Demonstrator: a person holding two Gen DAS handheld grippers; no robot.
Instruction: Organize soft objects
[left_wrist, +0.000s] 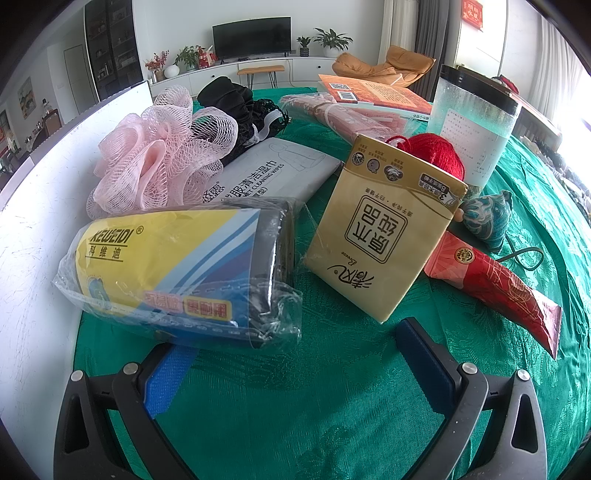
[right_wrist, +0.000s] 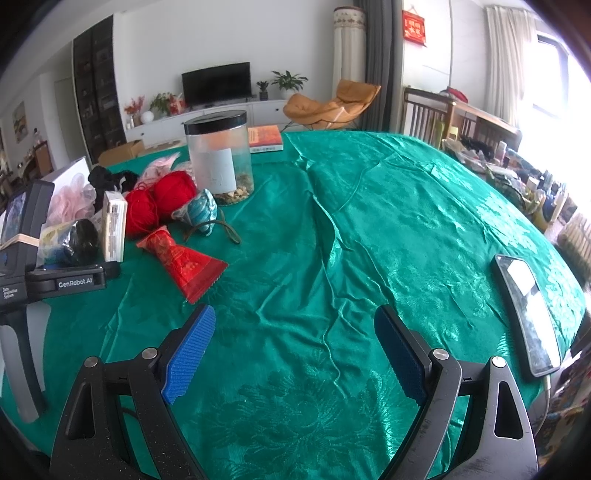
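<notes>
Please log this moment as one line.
left tool: open, empty | right tool: open, empty | soft items: unsorted, clustered beside jar | cloth: bare on right

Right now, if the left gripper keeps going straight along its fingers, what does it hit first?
Probably the bare green satin tablecloth between the plastic-wrapped yellow-and-blue roll and the tan tissue pack; depth is unclear.

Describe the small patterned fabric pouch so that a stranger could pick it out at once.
Start at the tall clear plastic jar with the black lid standing on the green satin tablecloth. Just in front of it, beside the two red yarn balls, lies the small teal fabric pouch with a white swirl pattern. It is the only blue-green patterned thing there, trailing a dark cord.
</notes>
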